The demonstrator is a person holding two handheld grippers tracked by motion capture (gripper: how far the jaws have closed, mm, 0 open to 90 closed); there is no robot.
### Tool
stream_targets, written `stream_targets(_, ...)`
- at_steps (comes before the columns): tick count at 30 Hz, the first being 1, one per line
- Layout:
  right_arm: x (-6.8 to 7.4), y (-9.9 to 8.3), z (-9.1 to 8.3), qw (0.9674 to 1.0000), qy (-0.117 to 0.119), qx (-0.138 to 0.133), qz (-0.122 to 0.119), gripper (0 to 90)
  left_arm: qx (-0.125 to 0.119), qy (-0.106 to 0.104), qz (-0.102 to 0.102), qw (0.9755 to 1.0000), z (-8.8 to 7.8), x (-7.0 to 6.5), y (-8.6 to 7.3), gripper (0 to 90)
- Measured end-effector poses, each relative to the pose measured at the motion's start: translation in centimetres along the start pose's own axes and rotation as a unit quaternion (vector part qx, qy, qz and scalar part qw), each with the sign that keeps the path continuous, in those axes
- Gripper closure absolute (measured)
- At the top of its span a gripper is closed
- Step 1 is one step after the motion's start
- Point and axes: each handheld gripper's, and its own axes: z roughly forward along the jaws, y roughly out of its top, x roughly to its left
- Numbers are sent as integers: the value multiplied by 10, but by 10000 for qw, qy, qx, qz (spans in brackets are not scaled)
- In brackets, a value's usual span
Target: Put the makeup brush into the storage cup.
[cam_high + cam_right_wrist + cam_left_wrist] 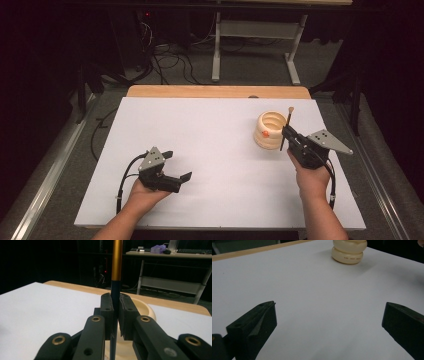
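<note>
A cream ribbed holder (270, 130) stands at the right of the white table cover (210, 150), with a small orange mark on its side. Just right of it, my right gripper (287, 133) is shut on a thin brush (287, 127) held nearly upright, its pale tip above the holder's rim. In the right gripper view the dark handle and gold ferrule of the brush (116, 262) rise between the pressed pads (107, 305), with the holder (142, 310) right behind. My left gripper (179, 165) rests open at the front left, nothing between its fingers (259, 322). The holder (348, 251) stands far ahead of it.
A wooden table edge (215, 91) runs behind the white cover. Beyond it stand a desk frame (255, 45) and loose cables on the floor (170, 62). Metal rails run along both sides of the table.
</note>
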Motion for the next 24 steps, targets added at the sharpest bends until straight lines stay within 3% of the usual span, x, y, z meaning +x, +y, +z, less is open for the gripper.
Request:
stream_targets(15,3,27,20,9999,-56,-74,-107,851,-56,-28,20,10000,-3,-1,2,5)
stream_targets(24,-1,33,30,9999,-91,-93,14,851,-22,-38,42,10000,-3,0,1,5)
